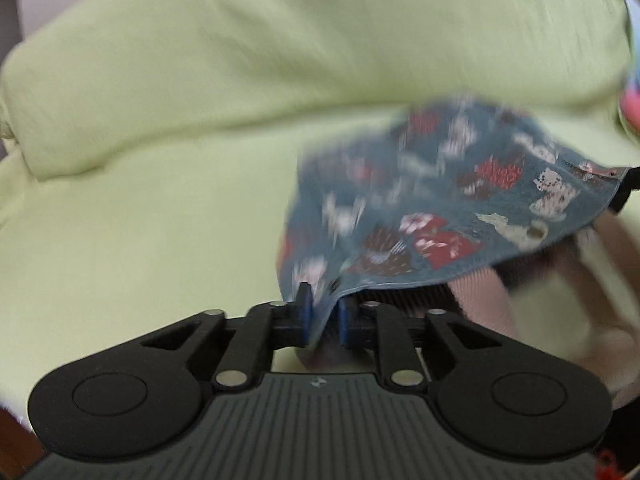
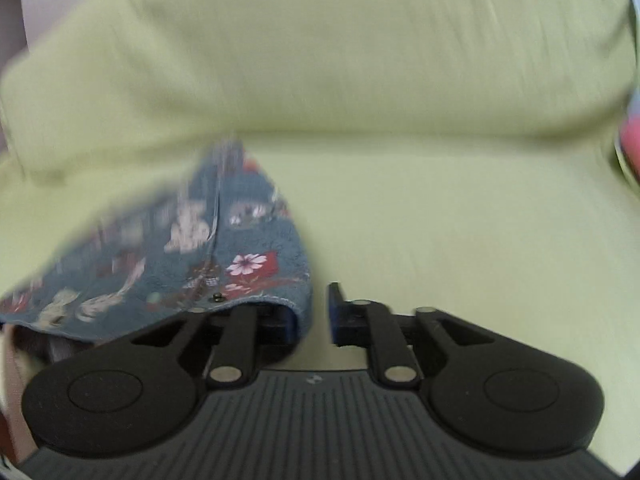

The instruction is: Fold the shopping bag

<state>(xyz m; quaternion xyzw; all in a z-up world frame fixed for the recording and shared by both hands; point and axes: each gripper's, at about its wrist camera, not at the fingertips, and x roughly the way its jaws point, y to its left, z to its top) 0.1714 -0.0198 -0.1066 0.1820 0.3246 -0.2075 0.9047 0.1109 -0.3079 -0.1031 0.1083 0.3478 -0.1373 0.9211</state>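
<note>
Though blurred, seemingly green sofa (image 2: pixel 400 80)

The shopping bag (image 1: pixel 440 200) hangs above the sofa seat (image 1: pixel 140 220), stretched between the left gripper (image 1: pixel 323 316) and the right gripper (image 2: pixel 314 314). The back cushion (image 2: pixel 340 52) rises behind the seat.

Home setting, living-room type. Large upholstered sofa (image 2: pixel 400 220) fills both views: pale yellow-green fabric, soft seat cushion near, plump back cushion (image 1: pixel 280 48) far, seam between them. Pale wall strip (image 1: pixel 36 4) at far left. Pink-red patterned item (image 2: pixel 630 140) at right edge, too blurred to identify. Brown wood-toned patch (image 1: pixel 16 440) at near left corner. No work furniture visible.
</note>
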